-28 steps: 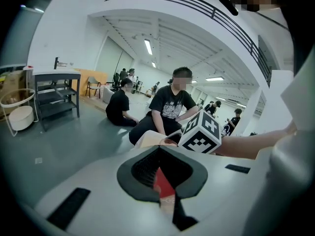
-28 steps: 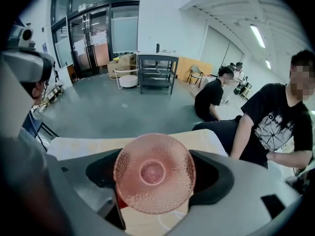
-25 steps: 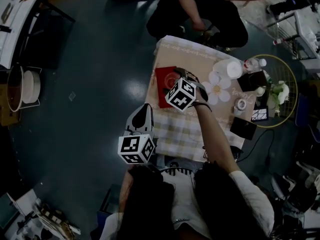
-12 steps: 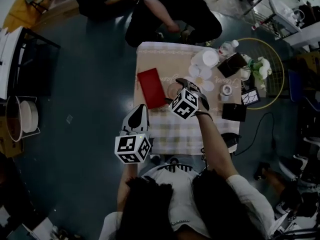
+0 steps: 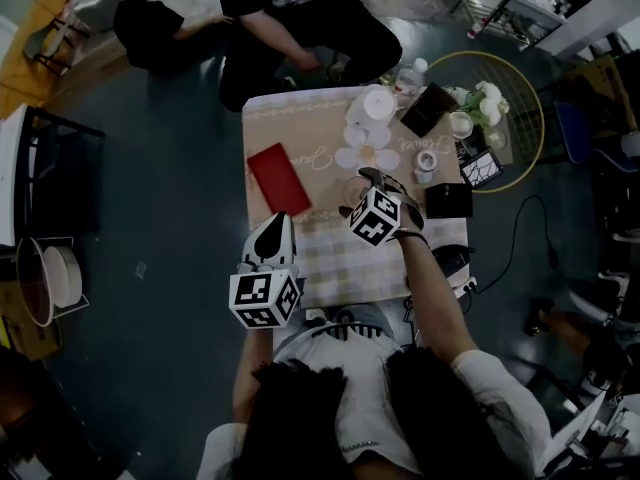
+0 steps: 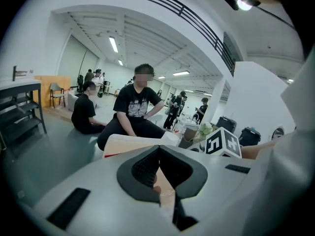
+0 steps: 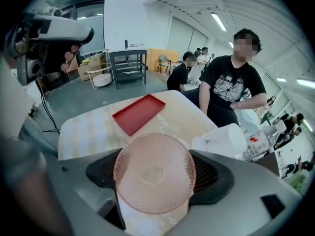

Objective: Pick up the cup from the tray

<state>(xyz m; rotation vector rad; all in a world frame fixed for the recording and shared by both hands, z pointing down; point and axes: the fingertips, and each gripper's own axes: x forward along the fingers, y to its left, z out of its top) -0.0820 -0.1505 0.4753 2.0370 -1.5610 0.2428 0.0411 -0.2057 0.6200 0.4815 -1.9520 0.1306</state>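
Observation:
My right gripper (image 5: 360, 185) is shut on a pink textured glass cup (image 7: 154, 178), whose round base faces the camera in the right gripper view. It hangs over the beige tablecloth, right of the red tray (image 5: 278, 178), which lies bare near the table's left edge (image 7: 139, 113). The left gripper (image 5: 274, 222) hovers at the table's near left corner, its jaws together with nothing held (image 6: 158, 151). The right gripper's marker cube (image 6: 222, 142) shows in the left gripper view.
The small table (image 5: 330, 263) has a checked cloth in front. White paper cups (image 5: 378, 103), flower coasters (image 5: 365, 154), a tape roll (image 5: 427, 160) and black boxes (image 5: 447, 200) crowd its right side. A wire side table (image 5: 527, 118) holds flowers. People (image 5: 290, 23) sit beyond the far edge.
The right gripper has carried the cup off the red tray and to its right, over the beige cloth. The left gripper has stayed at the near left corner.

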